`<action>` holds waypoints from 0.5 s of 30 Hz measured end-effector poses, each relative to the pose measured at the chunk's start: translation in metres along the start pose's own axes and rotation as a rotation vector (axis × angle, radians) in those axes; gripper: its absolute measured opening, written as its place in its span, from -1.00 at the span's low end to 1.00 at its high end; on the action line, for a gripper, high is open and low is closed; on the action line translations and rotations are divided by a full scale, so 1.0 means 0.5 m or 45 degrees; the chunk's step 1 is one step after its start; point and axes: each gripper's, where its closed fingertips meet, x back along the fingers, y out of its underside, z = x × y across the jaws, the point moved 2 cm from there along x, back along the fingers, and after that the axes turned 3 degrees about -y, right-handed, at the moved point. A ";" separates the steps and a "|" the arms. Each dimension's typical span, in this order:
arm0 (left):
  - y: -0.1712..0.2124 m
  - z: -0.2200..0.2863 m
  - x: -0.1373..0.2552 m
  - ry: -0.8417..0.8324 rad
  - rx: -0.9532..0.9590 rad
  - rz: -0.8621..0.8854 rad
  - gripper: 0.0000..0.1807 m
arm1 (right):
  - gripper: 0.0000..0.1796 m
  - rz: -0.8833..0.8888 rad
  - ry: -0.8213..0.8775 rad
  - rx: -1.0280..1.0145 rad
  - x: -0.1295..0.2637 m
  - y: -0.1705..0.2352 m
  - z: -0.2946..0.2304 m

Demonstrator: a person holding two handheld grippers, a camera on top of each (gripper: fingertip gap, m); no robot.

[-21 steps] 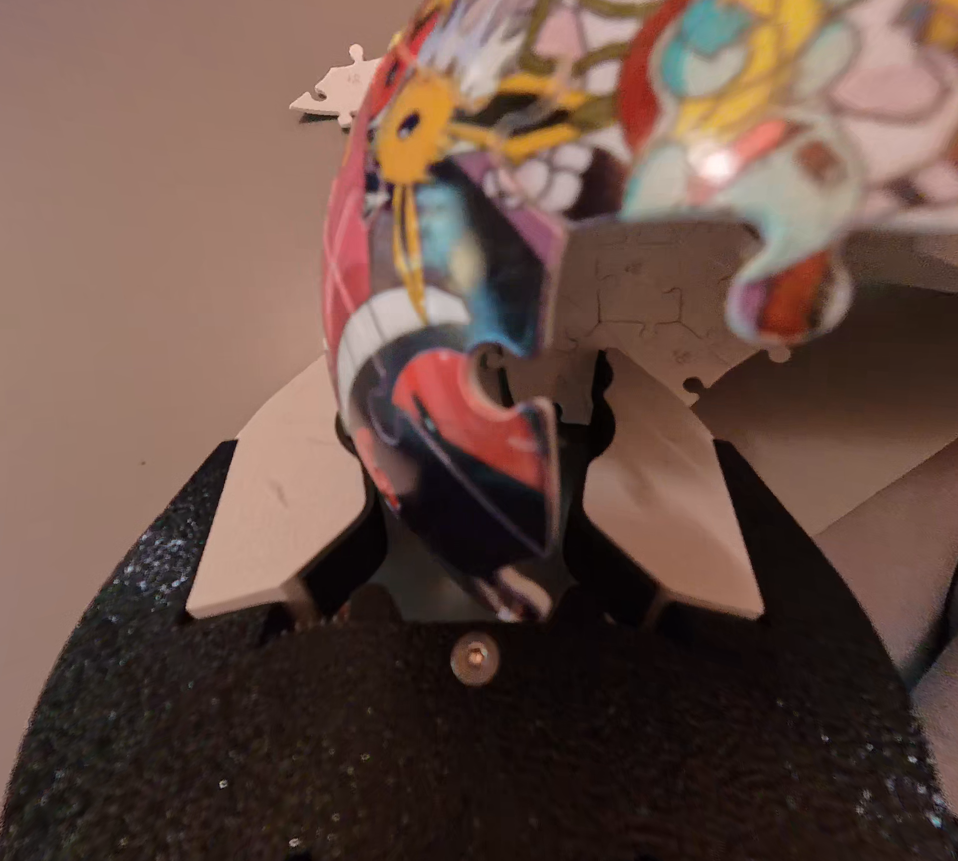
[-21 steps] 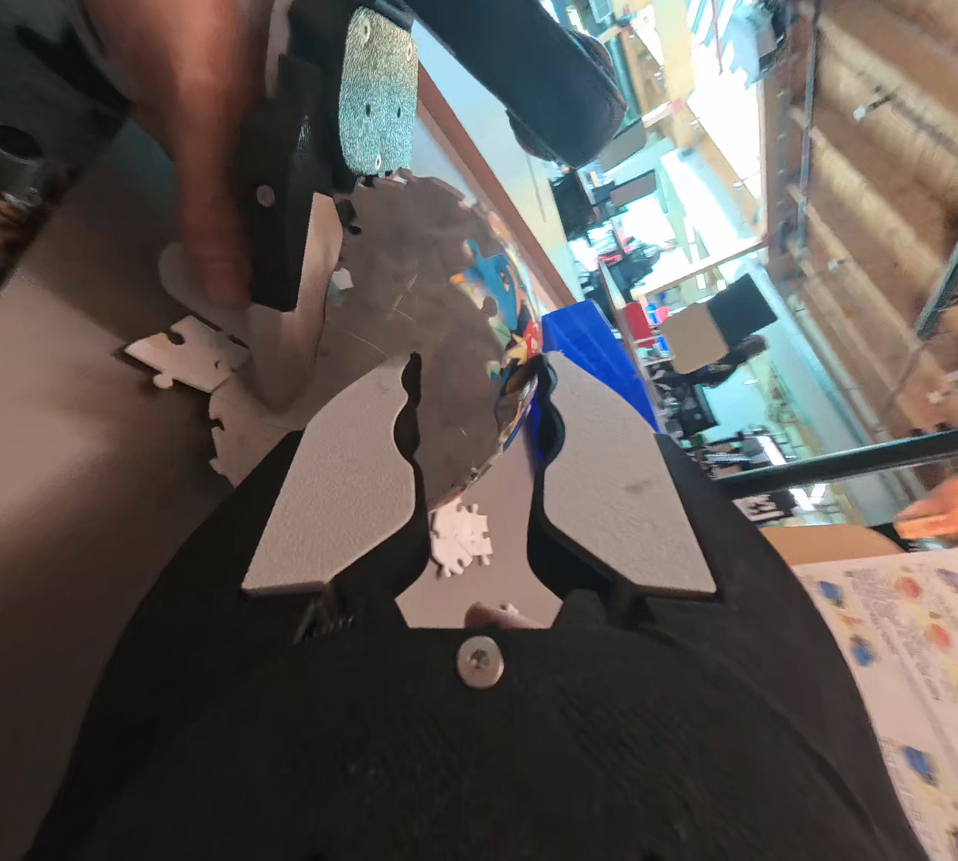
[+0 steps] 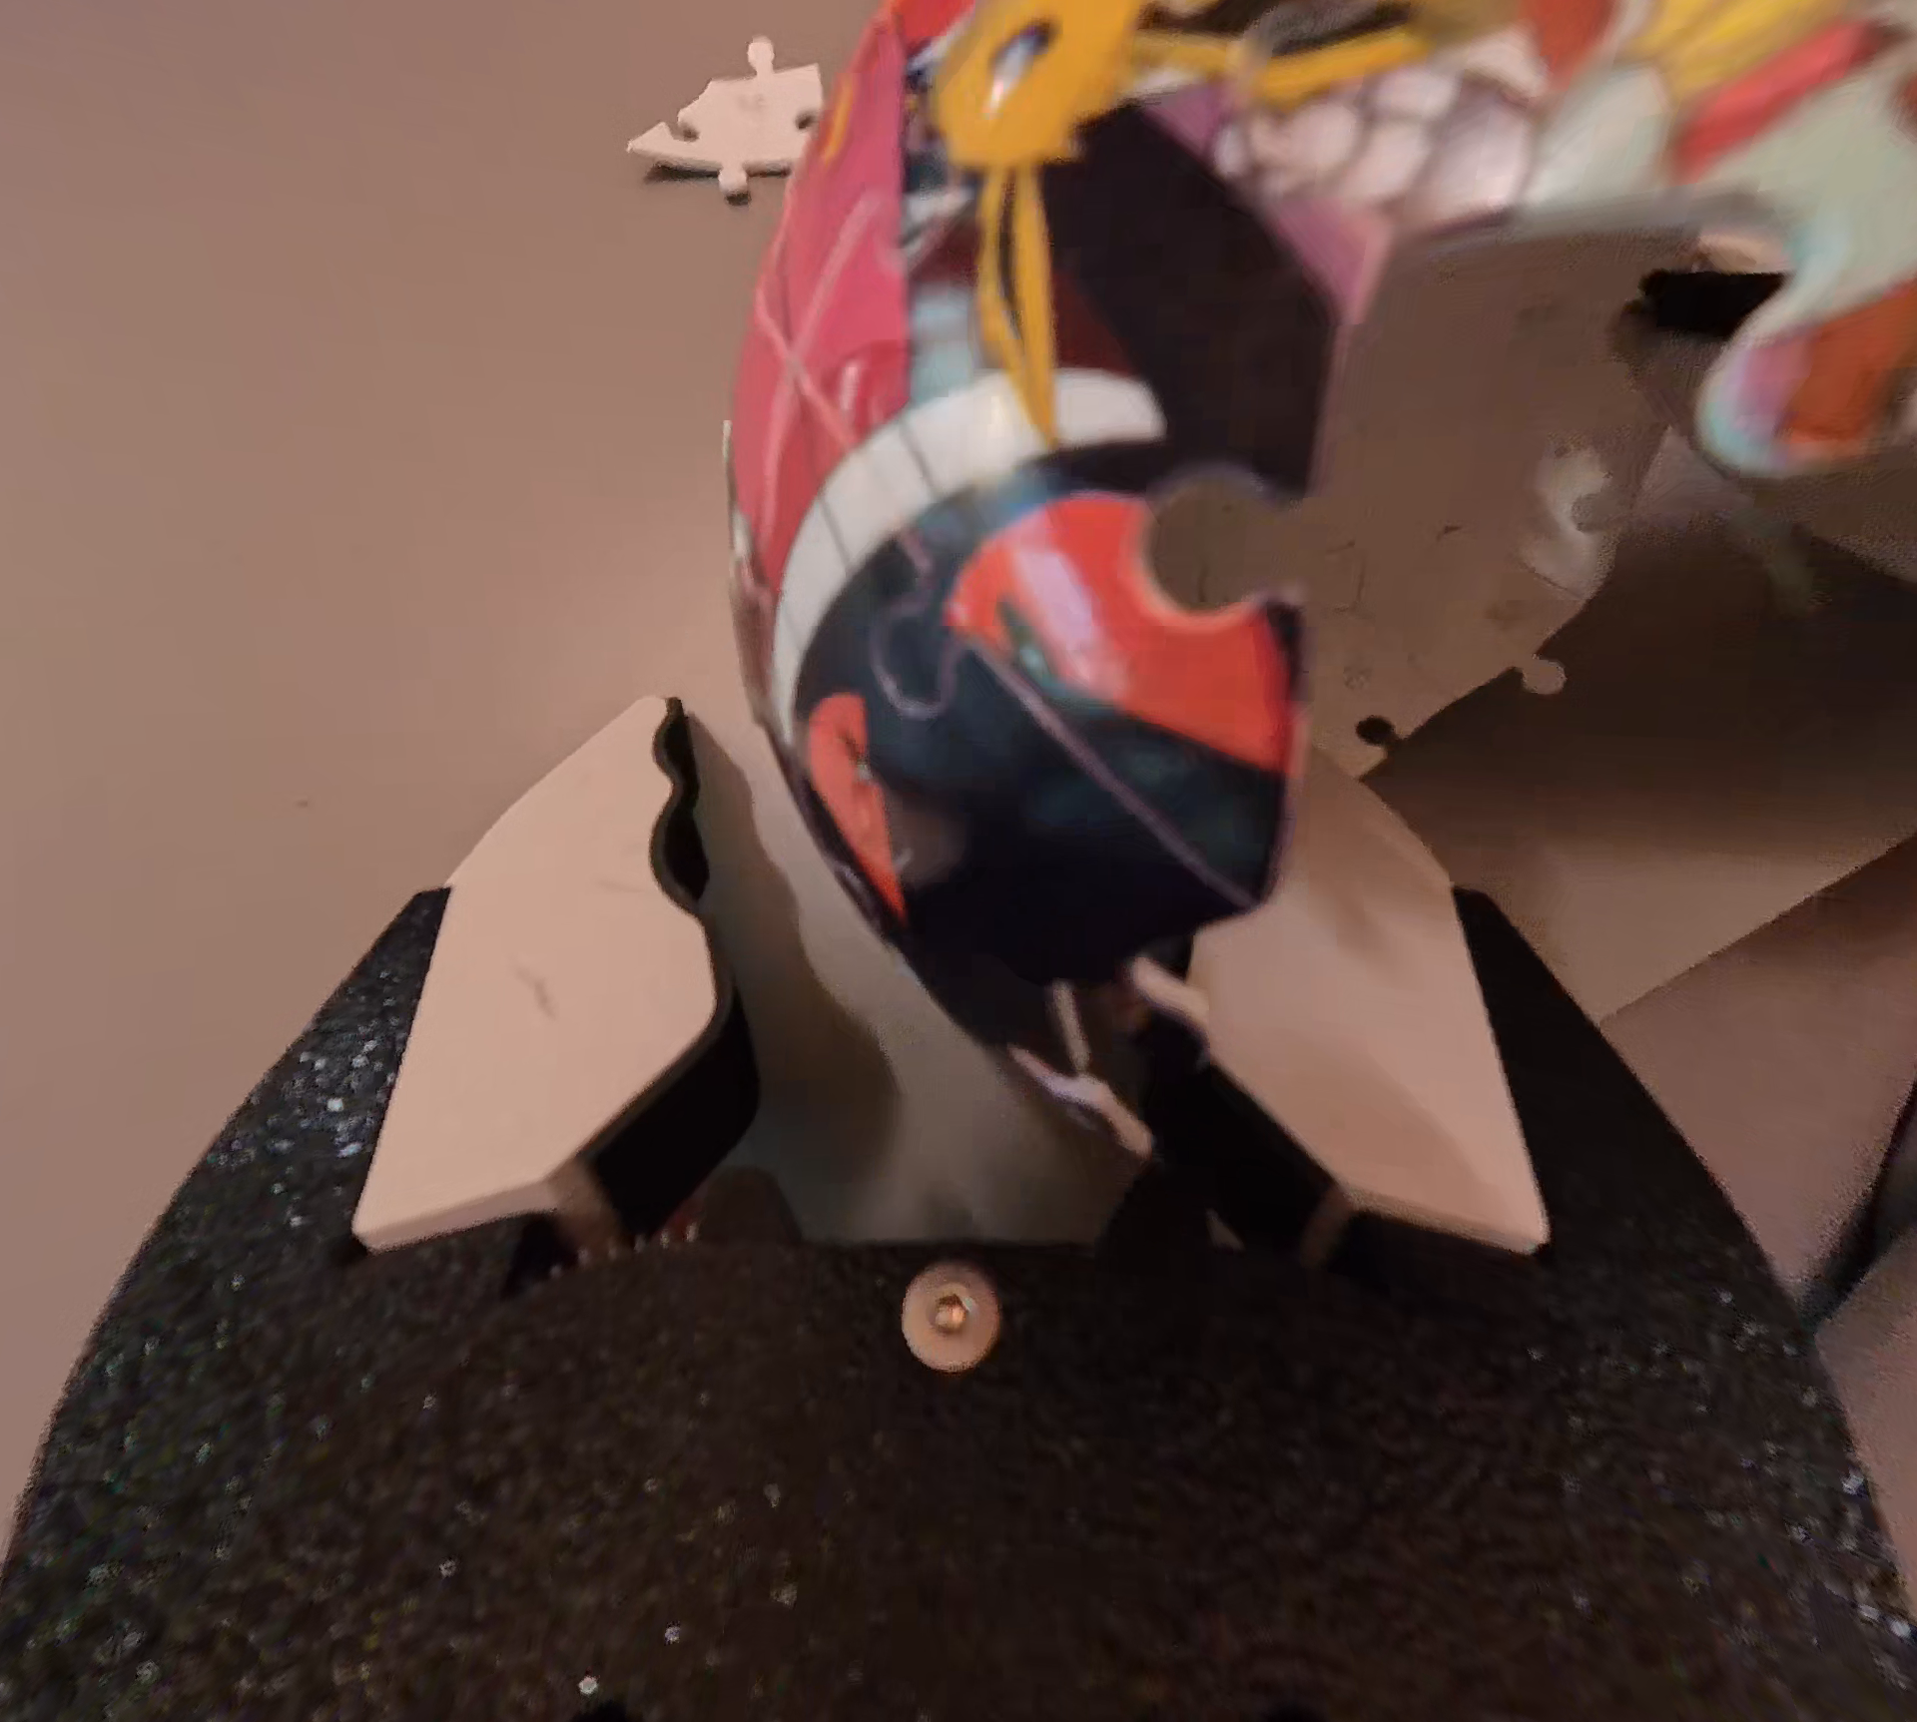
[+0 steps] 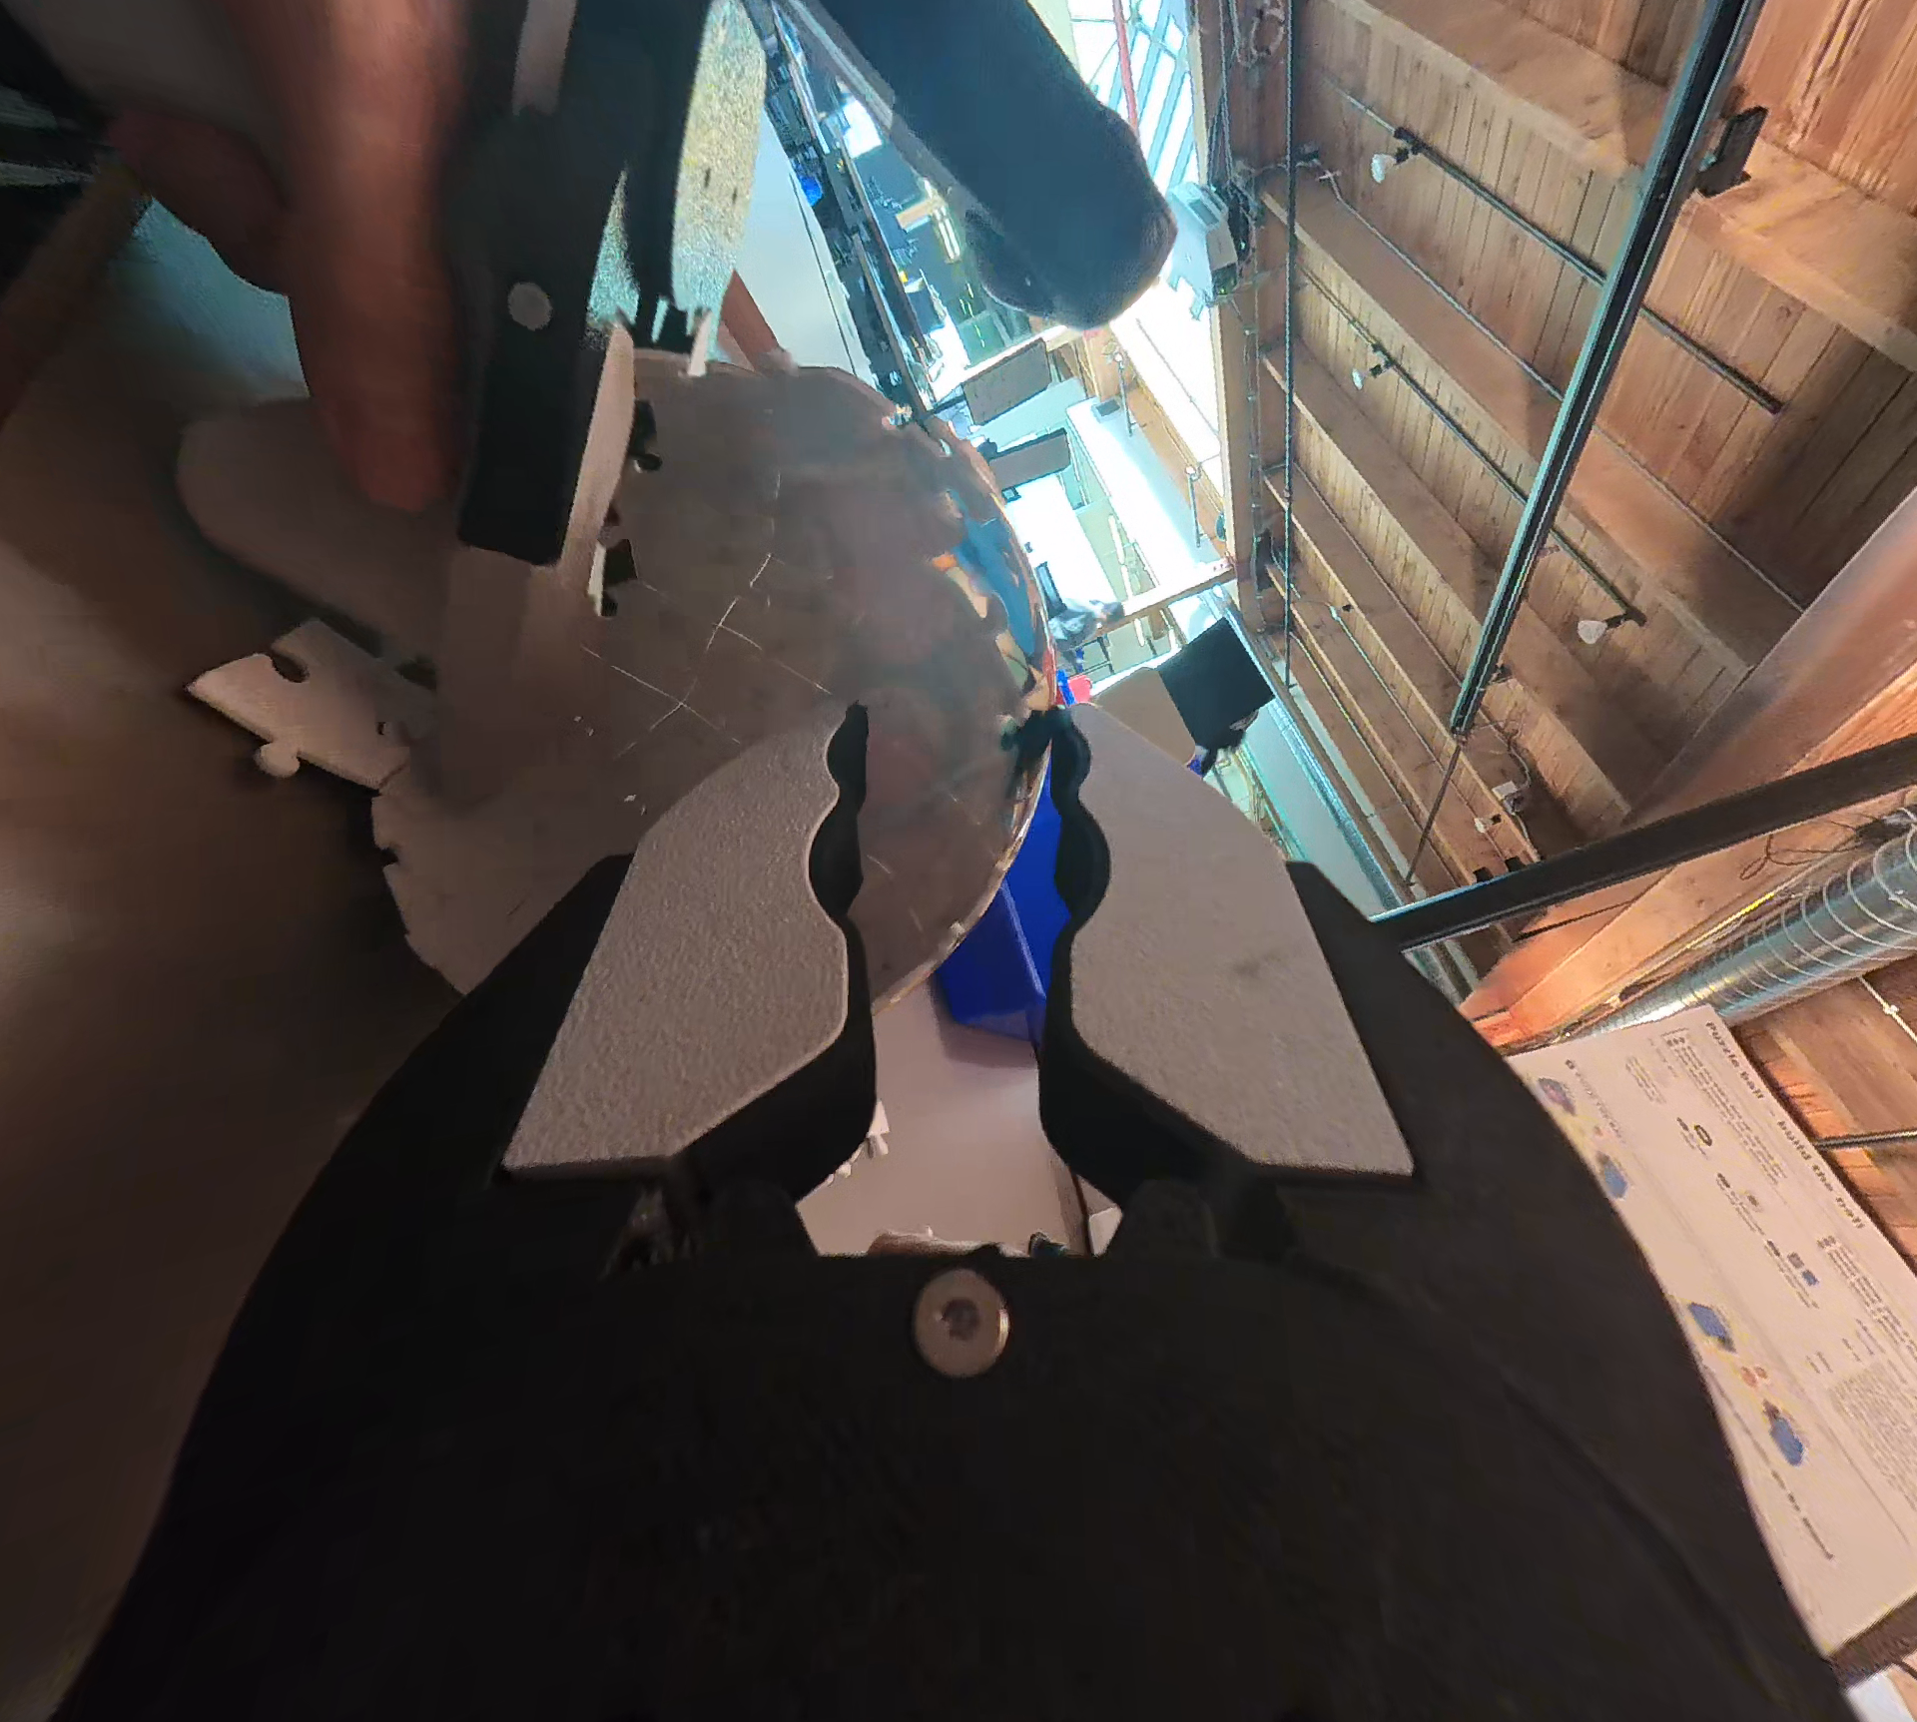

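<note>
**Letting go on the left**

The curved puzzle shell (image 3: pixel 1037 531), raised over the worktop (image 3: pixel 311 428), is freed by the left gripper (image 3: pixel 996 749), whose jaws are now spread where they were clamped. Its rim is pinched by the right gripper (image 4: pixel 949 723). The printed face is shown only by the left wrist view, the grey inside only by the right. A loose piece (image 3: pixel 731 122) lies beside it.

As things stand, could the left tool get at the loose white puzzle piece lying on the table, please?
Probably not directly: the left tool has the curved puzzle shell between its fingers, and the loose white piece lies beyond, partly behind that shell.
</note>
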 end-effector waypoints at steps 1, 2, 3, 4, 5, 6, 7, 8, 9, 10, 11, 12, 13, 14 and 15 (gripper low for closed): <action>0.003 0.001 0.003 0.011 0.007 -0.023 0.03 | -0.62 -0.002 -0.004 -0.007 0.000 0.002 0.000; 0.005 0.002 0.007 0.020 0.013 -0.040 0.03 | -0.61 0.001 -0.006 -0.014 0.001 0.003 0.000; 0.007 0.001 0.011 0.025 0.021 -0.051 0.02 | -0.61 0.007 -0.007 -0.016 0.002 0.002 0.000; 0.008 0.001 0.014 0.033 0.030 -0.056 0.02 | -0.60 0.012 -0.008 -0.017 0.002 0.000 0.000; 0.010 0.002 0.017 0.044 0.040 -0.063 0.02 | -0.60 0.016 -0.008 -0.016 0.003 -0.002 0.000; 0.012 0.001 0.020 0.046 0.048 -0.067 0.01 | -0.59 0.021 -0.008 -0.009 0.003 -0.004 -0.001; 0.014 0.000 0.023 0.042 0.053 -0.071 0.01 | -0.59 0.025 -0.010 -0.001 0.004 -0.006 -0.002; 0.016 -0.002 0.025 0.039 0.054 -0.075 0.01 | -0.59 0.030 -0.014 0.003 0.003 -0.007 -0.003; 0.017 -0.003 0.026 0.036 0.054 -0.077 0.01 | -0.59 0.032 -0.016 0.003 0.003 -0.009 -0.004; 0.019 -0.005 0.027 0.031 0.053 -0.083 0.01 | -0.59 0.033 -0.018 0.005 0.003 -0.009 -0.005; 0.020 -0.006 0.026 0.029 0.046 -0.082 0.01 | -0.58 0.033 -0.018 0.010 0.003 -0.009 -0.005; 0.021 -0.006 0.025 0.025 0.031 -0.076 0.02 | -0.59 0.034 -0.020 0.016 0.003 -0.010 -0.006; 0.022 -0.006 0.023 0.021 0.014 -0.066 0.02 | -0.59 0.042 -0.020 0.014 0.004 -0.012 -0.005; 0.022 -0.006 0.022 0.019 0.001 -0.059 0.02 | -0.57 0.059 -0.023 0.004 0.006 -0.016 -0.005; 0.023 -0.006 0.022 0.015 -0.014 -0.052 0.02 | -0.55 0.079 -0.028 -0.010 0.008 -0.020 -0.004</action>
